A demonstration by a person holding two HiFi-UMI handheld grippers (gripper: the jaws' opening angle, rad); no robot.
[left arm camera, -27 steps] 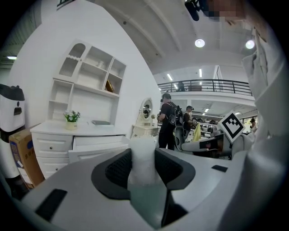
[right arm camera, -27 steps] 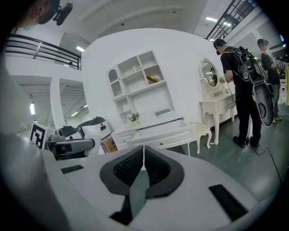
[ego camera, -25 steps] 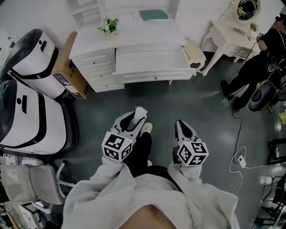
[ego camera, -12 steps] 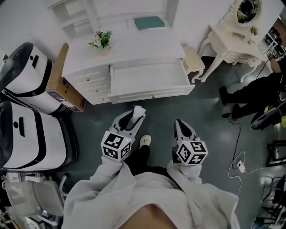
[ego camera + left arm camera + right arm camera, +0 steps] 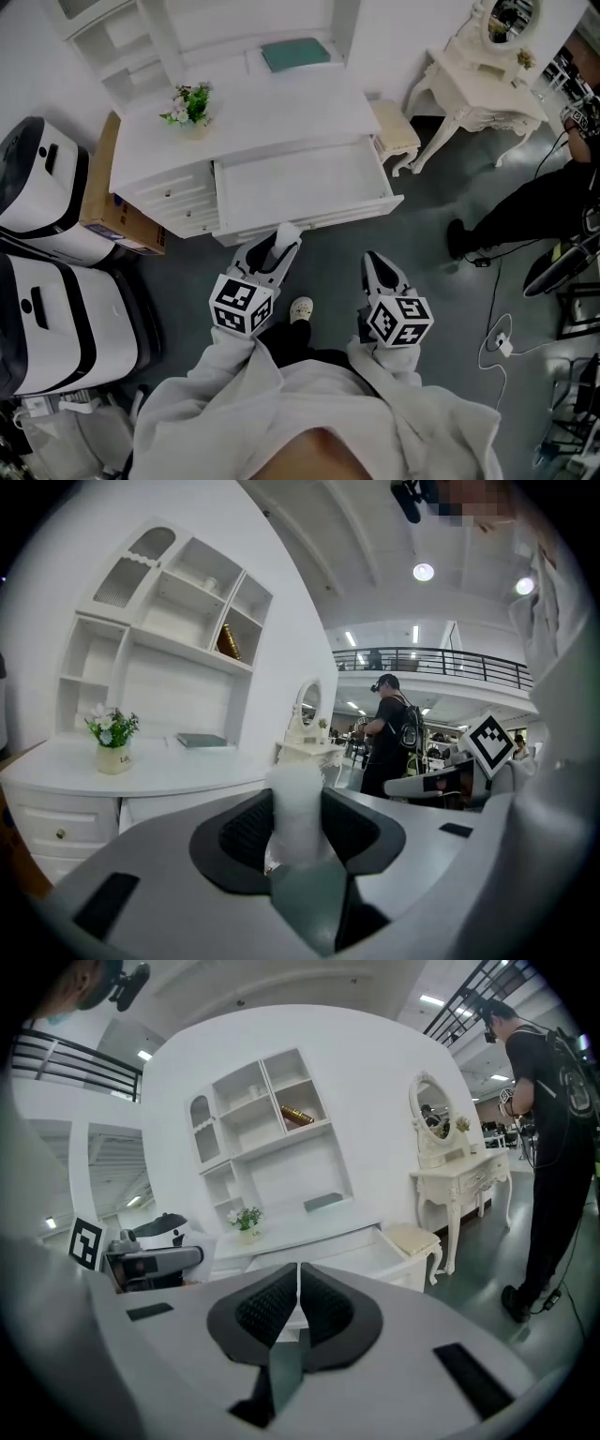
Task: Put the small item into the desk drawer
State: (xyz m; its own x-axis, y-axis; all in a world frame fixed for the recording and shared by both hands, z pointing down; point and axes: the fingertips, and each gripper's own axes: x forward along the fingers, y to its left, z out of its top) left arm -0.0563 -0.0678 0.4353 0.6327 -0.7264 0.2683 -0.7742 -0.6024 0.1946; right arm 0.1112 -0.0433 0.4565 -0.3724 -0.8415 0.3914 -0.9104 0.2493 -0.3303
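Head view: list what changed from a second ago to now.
The person has walked toward the white desk, so its open drawer now lies just ahead of the left gripper and right gripper. The bystander at the right has shifted. Unchanged: the left fingers stay closed on the small white item, and the right gripper stays shut and empty.

small item (image 5: 297, 794): white, blurred close to the lens, kind unclear; lower end hidden between the left hand-held gripper (image 5: 281, 241) jaws.
bystander (image 5: 525, 202): cut off by the head view's right edge.
cardboard box (image 5: 114, 211): partly hidden behind the table (image 5: 272, 103).
vase (image 5: 112, 758): lettering too small to read.
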